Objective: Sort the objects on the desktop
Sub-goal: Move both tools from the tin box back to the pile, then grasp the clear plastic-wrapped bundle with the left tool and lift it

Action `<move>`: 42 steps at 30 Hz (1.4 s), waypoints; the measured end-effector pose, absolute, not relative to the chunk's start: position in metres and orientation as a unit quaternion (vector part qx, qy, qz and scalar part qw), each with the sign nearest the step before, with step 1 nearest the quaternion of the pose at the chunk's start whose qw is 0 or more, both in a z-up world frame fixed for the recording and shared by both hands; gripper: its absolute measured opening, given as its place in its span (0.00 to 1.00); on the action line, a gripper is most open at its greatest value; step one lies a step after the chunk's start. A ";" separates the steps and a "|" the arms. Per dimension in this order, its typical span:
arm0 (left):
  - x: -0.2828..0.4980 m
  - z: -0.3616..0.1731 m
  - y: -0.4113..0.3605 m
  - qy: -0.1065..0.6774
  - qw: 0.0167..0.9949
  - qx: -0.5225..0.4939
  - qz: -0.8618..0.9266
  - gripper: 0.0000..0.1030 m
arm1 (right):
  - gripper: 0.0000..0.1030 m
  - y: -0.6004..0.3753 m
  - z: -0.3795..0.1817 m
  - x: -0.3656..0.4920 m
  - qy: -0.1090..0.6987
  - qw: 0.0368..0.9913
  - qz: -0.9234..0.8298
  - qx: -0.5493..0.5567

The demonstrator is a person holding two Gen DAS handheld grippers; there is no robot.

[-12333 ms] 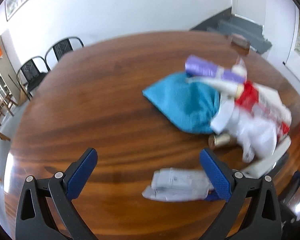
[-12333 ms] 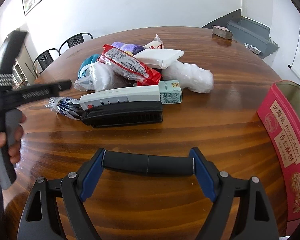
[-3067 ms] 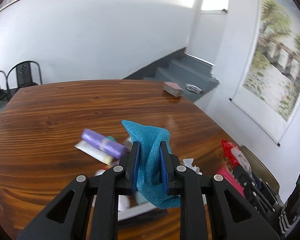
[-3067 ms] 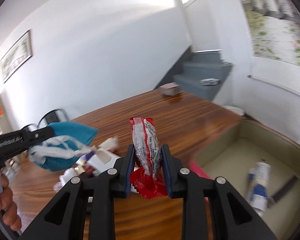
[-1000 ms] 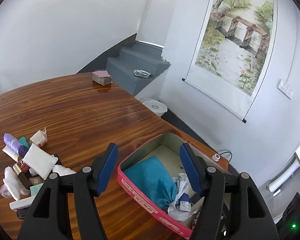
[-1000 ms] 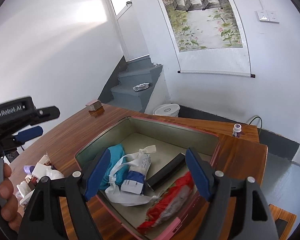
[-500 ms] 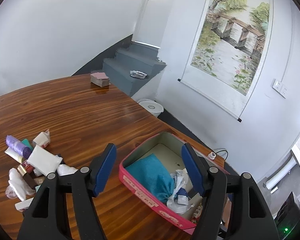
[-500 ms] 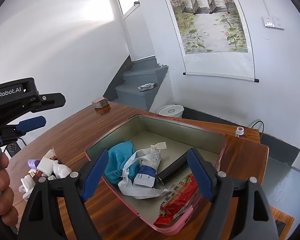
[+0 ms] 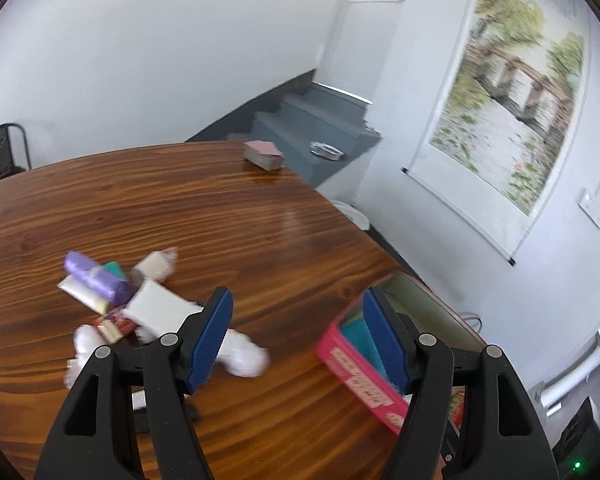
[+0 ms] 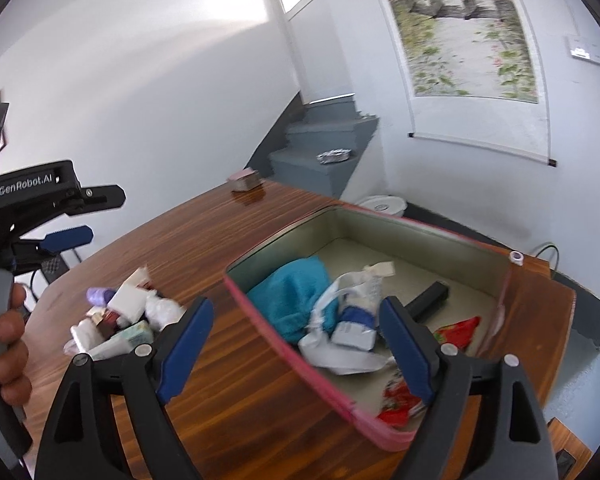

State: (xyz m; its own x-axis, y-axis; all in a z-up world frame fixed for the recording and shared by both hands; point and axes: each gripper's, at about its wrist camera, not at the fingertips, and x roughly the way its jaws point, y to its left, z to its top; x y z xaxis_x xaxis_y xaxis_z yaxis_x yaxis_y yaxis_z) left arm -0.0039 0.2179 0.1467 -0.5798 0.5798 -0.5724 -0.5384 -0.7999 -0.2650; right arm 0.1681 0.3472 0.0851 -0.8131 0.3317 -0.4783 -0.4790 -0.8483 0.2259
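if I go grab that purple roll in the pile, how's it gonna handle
The purple roll looks cylindrical, so a nudge would probably set it rolling. Its wrinkled, filmy surface suggests soft and light, likely squashing under the pads. It lies on a white packet, which may shift.

Each camera sits on a gripper and looks forward and down, from above the brown table (image 9: 228, 216). The left view faces the pile of small things (image 9: 140, 304) at lower left; the right view looks into the pink box (image 10: 300, 356) close by. Both see pile, box and grey stairs (image 10: 324, 140)
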 end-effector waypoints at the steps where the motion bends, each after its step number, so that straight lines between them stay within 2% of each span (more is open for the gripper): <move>1: -0.007 0.146 0.212 -0.034 0.309 -0.334 0.890 0.69 | 0.85 0.344 0.084 0.167 0.168 0.212 0.938 -0.219; 10: -0.035 0.128 0.160 -0.016 0.239 -0.350 0.905 0.69 | 0.86 0.309 0.078 0.145 0.140 0.149 0.946 -0.252; 23: -0.060 0.083 0.105 0.026 0.195 -0.402 0.894 0.69 | 0.86 0.279 0.065 0.119 0.134 0.094 0.943 -0.291; 36: -0.094 0.043 0.107 0.015 0.194 -0.457 0.868 0.69 | 0.86 0.261 0.051 0.105 0.127 0.077 0.938 -0.314; 42: -0.097 0.028 0.106 0.020 0.191 -0.445 0.875 0.67 | 0.86 0.259 0.045 0.098 0.136 0.069 0.933 -0.325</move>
State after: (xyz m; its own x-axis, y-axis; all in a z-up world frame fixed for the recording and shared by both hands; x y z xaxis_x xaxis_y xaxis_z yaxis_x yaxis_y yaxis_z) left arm -0.0972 0.1061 0.0285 -0.5315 0.3158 -0.7860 -0.3510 -0.9266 -0.1350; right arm 0.0982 0.2592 0.0448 -0.7791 0.0402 -0.6256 -0.2168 -0.9537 0.2086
